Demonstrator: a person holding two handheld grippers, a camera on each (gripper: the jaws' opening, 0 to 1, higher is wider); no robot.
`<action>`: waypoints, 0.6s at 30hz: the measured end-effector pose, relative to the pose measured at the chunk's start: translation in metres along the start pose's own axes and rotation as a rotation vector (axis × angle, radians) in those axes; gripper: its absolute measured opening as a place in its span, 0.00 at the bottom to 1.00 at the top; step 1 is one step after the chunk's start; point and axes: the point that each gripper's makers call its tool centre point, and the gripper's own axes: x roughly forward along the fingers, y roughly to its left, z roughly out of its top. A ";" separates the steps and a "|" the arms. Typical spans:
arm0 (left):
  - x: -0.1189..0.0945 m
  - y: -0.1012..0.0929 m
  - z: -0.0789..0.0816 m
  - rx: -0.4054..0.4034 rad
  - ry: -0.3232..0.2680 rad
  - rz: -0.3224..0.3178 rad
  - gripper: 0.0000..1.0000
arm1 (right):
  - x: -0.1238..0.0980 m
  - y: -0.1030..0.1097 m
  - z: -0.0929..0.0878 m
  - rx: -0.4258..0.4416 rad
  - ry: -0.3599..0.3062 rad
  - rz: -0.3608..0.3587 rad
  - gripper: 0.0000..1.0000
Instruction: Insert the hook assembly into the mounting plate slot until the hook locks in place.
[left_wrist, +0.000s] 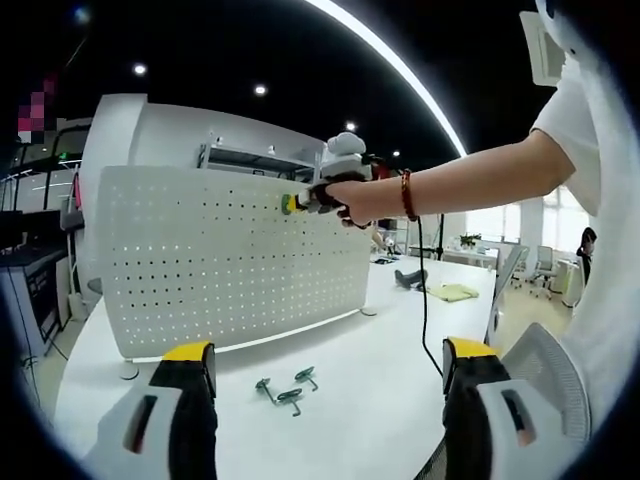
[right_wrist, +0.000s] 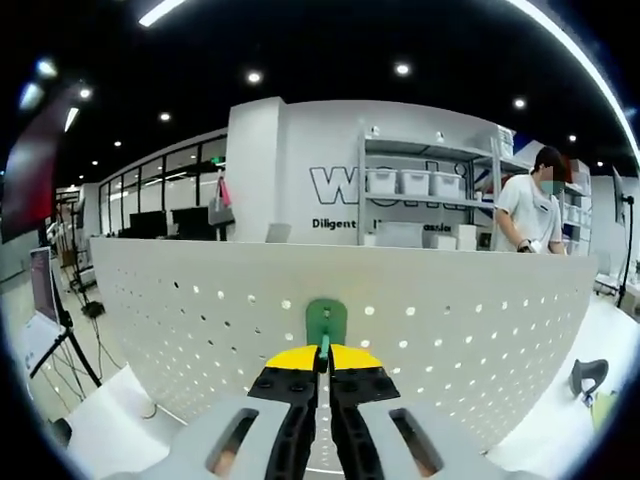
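Nearest the lens in the left gripper view: left gripper (left_wrist: 330, 372), jaws spread wide with nothing between them, hovering above white table (left_wrist: 400, 400). Just beyond its yellow tips, in front of the pegboard's foot, two loose green hooks (left_wrist: 288, 387) lying flat on the table, close together. Behind them, white pegboard (left_wrist: 230, 255), standing upright on the table, curved by the lens, dotted with rows of small holes. Reaching in from the right, a person's arm (left_wrist: 470, 180) with a red bracelet at the wrist, carrying right gripper (left_wrist: 290, 204) up against the pegboard's upper edge, yellow tips touching or almost touching the face. Farther right of the pegboard, a black cable hanging from that hand and a yellowish cloth (left_wrist: 452, 292) on the table.

From the right gripper view: right gripper (right_wrist: 322, 360) with jaws pinched narrow on green hook piece (right_wrist: 326, 322), whose flat green plate sits flat against pegboard (right_wrist: 420, 330) near its top edge, about mid-width. Cannot tell whether it is seated in the holes. Behind the pegboard, shelves with white bins and a person standing (right_wrist: 532, 212).
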 end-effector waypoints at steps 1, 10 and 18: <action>0.001 -0.001 0.000 0.001 0.001 -0.002 0.96 | 0.000 0.001 -0.001 0.007 0.011 0.005 0.02; 0.002 -0.001 0.001 0.001 -0.003 -0.008 0.96 | -0.001 0.003 -0.001 -0.023 0.006 0.016 0.03; 0.003 -0.004 0.003 0.010 -0.001 -0.018 0.96 | -0.002 0.002 -0.002 -0.076 -0.008 0.018 0.11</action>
